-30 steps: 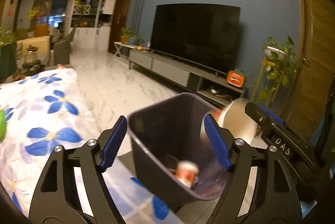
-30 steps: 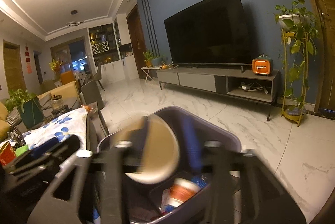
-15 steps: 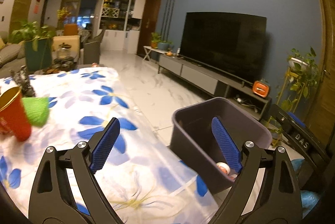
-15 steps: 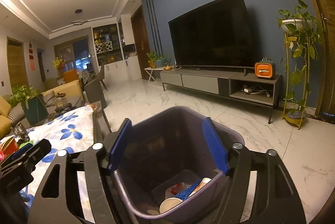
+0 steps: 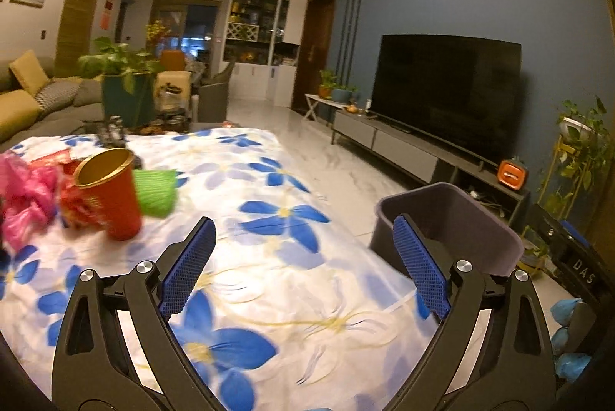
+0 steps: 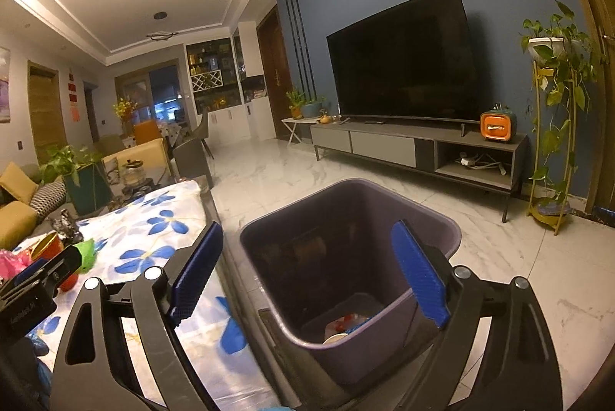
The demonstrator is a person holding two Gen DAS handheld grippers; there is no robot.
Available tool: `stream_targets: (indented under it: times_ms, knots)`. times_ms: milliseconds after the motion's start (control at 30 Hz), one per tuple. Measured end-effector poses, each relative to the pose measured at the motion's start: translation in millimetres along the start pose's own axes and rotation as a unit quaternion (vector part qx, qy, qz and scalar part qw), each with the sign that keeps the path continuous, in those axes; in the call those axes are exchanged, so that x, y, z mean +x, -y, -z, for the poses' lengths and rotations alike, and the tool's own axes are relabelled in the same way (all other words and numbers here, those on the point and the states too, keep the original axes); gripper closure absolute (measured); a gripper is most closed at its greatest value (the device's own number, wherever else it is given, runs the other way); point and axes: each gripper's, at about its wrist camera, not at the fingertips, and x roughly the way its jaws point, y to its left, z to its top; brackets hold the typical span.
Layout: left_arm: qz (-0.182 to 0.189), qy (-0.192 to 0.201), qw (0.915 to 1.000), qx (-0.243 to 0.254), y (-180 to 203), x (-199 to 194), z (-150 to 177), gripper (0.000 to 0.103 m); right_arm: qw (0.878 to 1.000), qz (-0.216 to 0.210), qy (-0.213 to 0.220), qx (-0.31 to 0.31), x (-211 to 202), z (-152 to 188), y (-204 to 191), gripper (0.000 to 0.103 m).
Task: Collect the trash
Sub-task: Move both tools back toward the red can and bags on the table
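A dark grey trash bin (image 6: 346,257) stands on the floor beside the table, with cups and wrappers at its bottom (image 6: 346,326). My right gripper (image 6: 307,272) hangs open above the bin with nothing in it. My left gripper (image 5: 303,265) is open over the floral tablecloth (image 5: 269,211), empty too. On the table's left part stand a red paper cup (image 5: 109,192), a green cup on its side (image 5: 155,192), and crumpled pink and red wrappers (image 5: 27,195). The bin (image 5: 449,226) shows at the right in the left wrist view.
A TV stand (image 6: 419,145) with a large TV lines the blue wall. A plant stand (image 6: 553,126) sits right of it. A sofa (image 5: 23,99) and a potted plant (image 5: 123,84) lie beyond the table. Marble floor (image 6: 499,249) spreads around the bin.
The right gripper has let a paper cup drop into the bin and now stands open and empty. The left gripper has swung left from over the bin to over the table.
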Motion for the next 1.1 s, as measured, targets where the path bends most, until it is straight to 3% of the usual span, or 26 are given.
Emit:
stream_targets:
  times_ms: [533,967,1100]
  knots:
    - [-0.107,0.011,0.9935,-0.036,-96,-58,12,0.011,0.996,-0.089,-0.007,-0.021,-26,18,-81,0.017]
    - [-0.191,0.027,0.9794,-0.059,-168,-99,17,0.011,0.984,-0.172,-0.019,-0.049,-34,35,-161,0.017]
    - [-0.234,0.039,0.9696,-0.060,-190,-111,18,0.011,0.979,-0.195,-0.026,-0.060,-37,41,-183,0.017]
